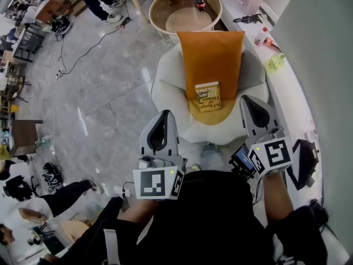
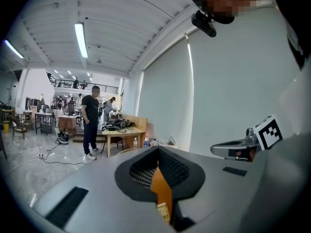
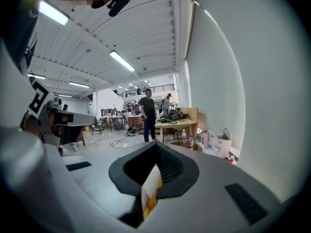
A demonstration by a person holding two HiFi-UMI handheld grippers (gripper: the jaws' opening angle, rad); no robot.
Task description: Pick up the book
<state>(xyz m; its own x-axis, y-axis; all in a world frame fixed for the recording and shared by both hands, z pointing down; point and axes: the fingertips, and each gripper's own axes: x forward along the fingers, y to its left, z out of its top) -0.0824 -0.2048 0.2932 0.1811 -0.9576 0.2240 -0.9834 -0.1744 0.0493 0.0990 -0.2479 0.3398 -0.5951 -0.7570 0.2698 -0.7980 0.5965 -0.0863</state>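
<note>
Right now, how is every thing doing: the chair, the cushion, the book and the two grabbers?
white armchair: standing, with things on it.
orange cushion: leaning up the chair's back, lower end on the seat.
book: closed, lying cover up on the cushion's lower end, untouched.
left gripper: jaws shut, empty, short of the book.
right gripper: jaws shut, empty, short of the book.
</note>
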